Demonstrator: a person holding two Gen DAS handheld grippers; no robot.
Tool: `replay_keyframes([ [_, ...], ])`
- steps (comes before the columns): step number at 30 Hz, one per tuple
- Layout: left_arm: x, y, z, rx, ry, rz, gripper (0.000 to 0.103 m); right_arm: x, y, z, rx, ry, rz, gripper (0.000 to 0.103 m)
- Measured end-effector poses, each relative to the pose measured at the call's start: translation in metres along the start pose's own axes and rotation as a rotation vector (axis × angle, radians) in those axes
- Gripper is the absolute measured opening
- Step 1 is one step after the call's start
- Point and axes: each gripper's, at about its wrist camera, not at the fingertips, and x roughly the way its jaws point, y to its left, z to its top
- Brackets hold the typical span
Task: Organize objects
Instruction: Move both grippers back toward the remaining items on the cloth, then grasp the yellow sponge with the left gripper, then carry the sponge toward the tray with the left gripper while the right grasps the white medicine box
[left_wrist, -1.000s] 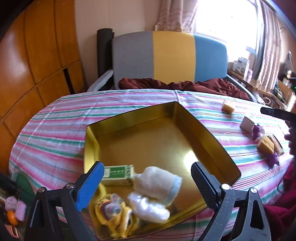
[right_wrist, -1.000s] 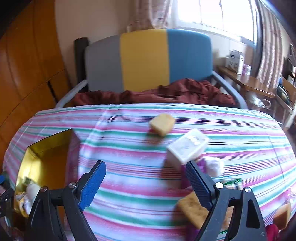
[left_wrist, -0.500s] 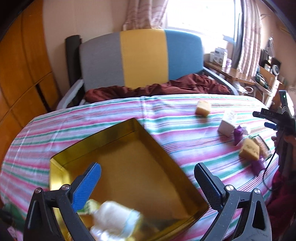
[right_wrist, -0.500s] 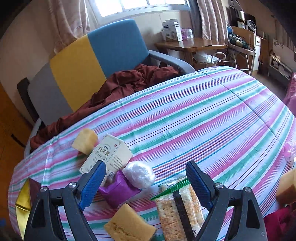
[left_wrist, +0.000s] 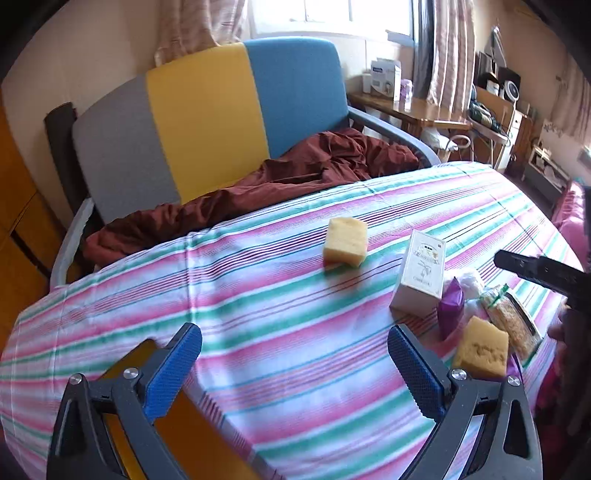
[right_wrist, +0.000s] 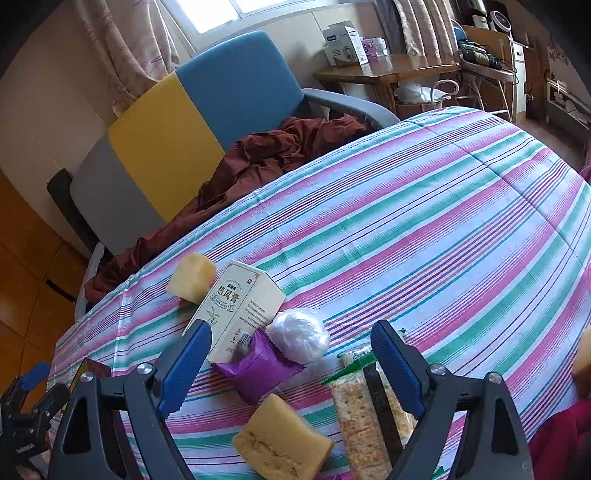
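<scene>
Both jaws gape empty above porous yellow sponge (right_wrist: 282, 439), purple packet (right_wrist: 258, 365).

Landmark: upright white cardboard box (right_wrist: 236, 310) on striped tablecloth (right_wrist: 424, 221).
Crowded just before box: purple foil packet (right_wrist: 258, 365), white plastic-wrapped ball (right_wrist: 299, 334), yellow sponge block (right_wrist: 280, 443), cracker pack (right_wrist: 365, 421).
Second yellow sponge (right_wrist: 190, 278) touching box behind.
Cloth right of box bare, open passage.
</scene>
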Motion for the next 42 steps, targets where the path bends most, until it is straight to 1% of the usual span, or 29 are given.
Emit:
replay_keyframes([
  [4, 0.038, -0.016, 0.023, 0.032, 0.033, -0.006, 0.101, 0.001, 0.003, -0.001, -0.001, 0.021, 0.036, 0.09],
  [10, 0.1, -0.045, 0.052, 0.104, 0.079, 0.0, 0.101, -0.003, 0.004, -0.001, 0.005, 0.025, 0.079, 0.09],
  [14, 0.132, -0.059, 0.067, 0.146, 0.08, 0.013, 0.101, -0.006, 0.001, 0.0, 0.024, 0.024, 0.103, 0.09],
  [20, 0.176, -0.078, 0.082, 0.216, 0.107, 0.044, 0.101, -0.005, 0.001, 0.0, 0.032, 0.035, 0.13, 0.09],
  [22, 0.188, -0.079, 0.085, 0.219, 0.115, 0.044, 0.102, -0.005, 0.001, 0.0, 0.031, 0.035, 0.133, 0.09],
  [23, 0.19, -0.077, 0.087, 0.202, 0.116, 0.021, 0.101, -0.005, 0.001, 0.0, 0.03, 0.038, 0.135, 0.09],
  [24, 0.194, -0.076, 0.089, 0.186, 0.121, 0.013, 0.101, -0.004, 0.002, -0.001, 0.028, 0.041, 0.138, 0.09],
  [26, 0.201, -0.071, 0.092, 0.138, 0.141, -0.02, 0.095, -0.003, 0.002, -0.001, 0.023, 0.045, 0.135, 0.09],
  [27, 0.204, -0.068, 0.092, 0.102, 0.155, -0.045, 0.083, -0.003, 0.003, -0.002, 0.02, 0.047, 0.133, 0.09],
  [28, 0.206, -0.063, 0.091, 0.064, 0.175, -0.069, 0.066, -0.002, 0.002, -0.002, 0.02, 0.048, 0.13, 0.09],
  [29, 0.208, -0.059, 0.089, 0.033, 0.2, -0.109, 0.064, -0.002, 0.002, -0.002, 0.021, 0.047, 0.126, 0.09],
  [31, 0.204, -0.061, 0.082, 0.033, 0.201, -0.116, 0.057, -0.001, 0.001, -0.002, 0.021, 0.048, 0.117, 0.09],
  [34, 0.195, -0.064, 0.07, 0.054, 0.195, -0.103, 0.054, 0.0, 0.0, -0.002, 0.017, 0.051, 0.105, 0.09],
  [37, 0.184, -0.055, 0.058, 0.012, 0.207, -0.116, 0.053, 0.001, 0.0, -0.002, 0.006, 0.05, 0.088, 0.09],
  [42, 0.16, -0.044, 0.027, -0.025, 0.215, -0.101, 0.052, 0.005, 0.001, -0.002, -0.005, 0.06, 0.068, 0.09],
])
